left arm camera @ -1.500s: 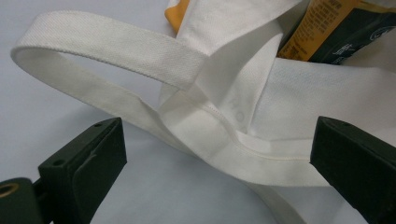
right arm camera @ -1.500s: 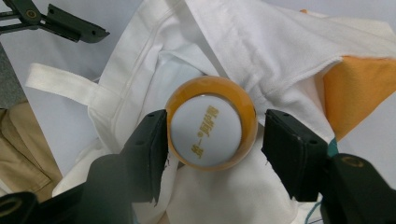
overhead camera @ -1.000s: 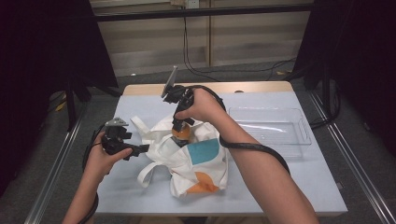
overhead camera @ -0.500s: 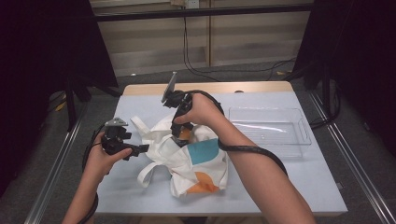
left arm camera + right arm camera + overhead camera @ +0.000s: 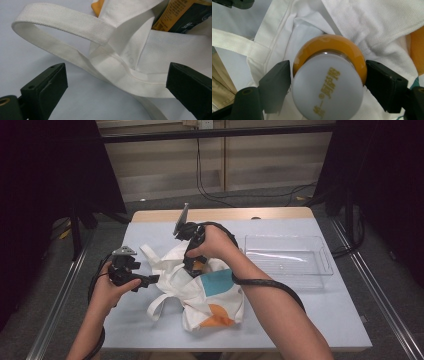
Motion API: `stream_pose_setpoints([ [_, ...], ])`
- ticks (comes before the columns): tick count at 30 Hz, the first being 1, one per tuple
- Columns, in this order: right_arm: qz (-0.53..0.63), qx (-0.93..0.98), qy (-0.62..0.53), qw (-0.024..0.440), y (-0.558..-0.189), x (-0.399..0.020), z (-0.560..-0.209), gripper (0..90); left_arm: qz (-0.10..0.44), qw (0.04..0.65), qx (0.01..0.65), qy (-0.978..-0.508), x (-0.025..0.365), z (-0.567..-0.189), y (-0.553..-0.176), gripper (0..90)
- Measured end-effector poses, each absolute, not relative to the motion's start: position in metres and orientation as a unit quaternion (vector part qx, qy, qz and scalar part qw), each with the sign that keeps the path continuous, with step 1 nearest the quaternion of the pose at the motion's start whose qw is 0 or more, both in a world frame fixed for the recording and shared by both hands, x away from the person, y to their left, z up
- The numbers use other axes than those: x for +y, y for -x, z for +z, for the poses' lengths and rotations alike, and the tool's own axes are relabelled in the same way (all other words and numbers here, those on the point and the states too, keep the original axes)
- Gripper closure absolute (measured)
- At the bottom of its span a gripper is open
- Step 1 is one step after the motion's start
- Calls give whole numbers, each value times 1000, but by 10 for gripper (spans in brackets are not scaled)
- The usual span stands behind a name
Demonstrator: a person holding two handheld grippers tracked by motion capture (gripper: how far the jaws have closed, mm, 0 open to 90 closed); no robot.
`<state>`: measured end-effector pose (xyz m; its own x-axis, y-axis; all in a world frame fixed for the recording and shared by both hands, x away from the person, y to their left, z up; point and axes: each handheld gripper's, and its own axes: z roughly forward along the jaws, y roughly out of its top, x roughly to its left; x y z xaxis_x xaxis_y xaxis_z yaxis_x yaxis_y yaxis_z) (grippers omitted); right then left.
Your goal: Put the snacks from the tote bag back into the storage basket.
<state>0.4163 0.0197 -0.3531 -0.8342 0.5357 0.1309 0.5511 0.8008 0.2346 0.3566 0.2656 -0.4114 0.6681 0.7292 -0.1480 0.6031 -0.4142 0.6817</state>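
Observation:
A white tote bag [image 5: 200,292] with teal and orange patches lies crumpled mid-table. My right gripper [image 5: 193,266] points down into its mouth, over an orange bottle [image 5: 199,265]. In the right gripper view the bottle [image 5: 329,45], white-capped with gold lettering, stands between the jaws of my right gripper [image 5: 328,83]. The jaws have just been opening and sit beside the bottle without squeezing it. My left gripper [image 5: 151,280] rests at the bag's left edge. Its jaws [image 5: 116,85] stand wide apart around the bag's rim [image 5: 140,77] and a strap [image 5: 62,22], not pinching them.
A clear plastic tray [image 5: 287,238] stands at the right of the pale table [image 5: 325,310]. A yellow and black packet [image 5: 182,15] lies inside the bag. Cables trail from both grippers over the forearms.
My right hand has sunk toward the bag's mouth, bottle between its jaws. The left hand has kept still.

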Motion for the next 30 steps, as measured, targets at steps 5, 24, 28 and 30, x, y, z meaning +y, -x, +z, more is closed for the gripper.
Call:
stream_pose_setpoints([
  [5,-131,-949,286,30,-417,20,-356,228,85,365,400,-836,266,-411,-357,35],
  [24,-117,-953,277,23,-415,26,-366,287,80,365,398,-838,266,-412,-357,35],
  [28,-115,-953,280,21,-415,26,-366,298,82,362,399,-839,266,-413,-357,34],
  [30,-112,-953,280,20,-415,27,-366,301,81,364,399,-838,266,-413,-357,35],
])
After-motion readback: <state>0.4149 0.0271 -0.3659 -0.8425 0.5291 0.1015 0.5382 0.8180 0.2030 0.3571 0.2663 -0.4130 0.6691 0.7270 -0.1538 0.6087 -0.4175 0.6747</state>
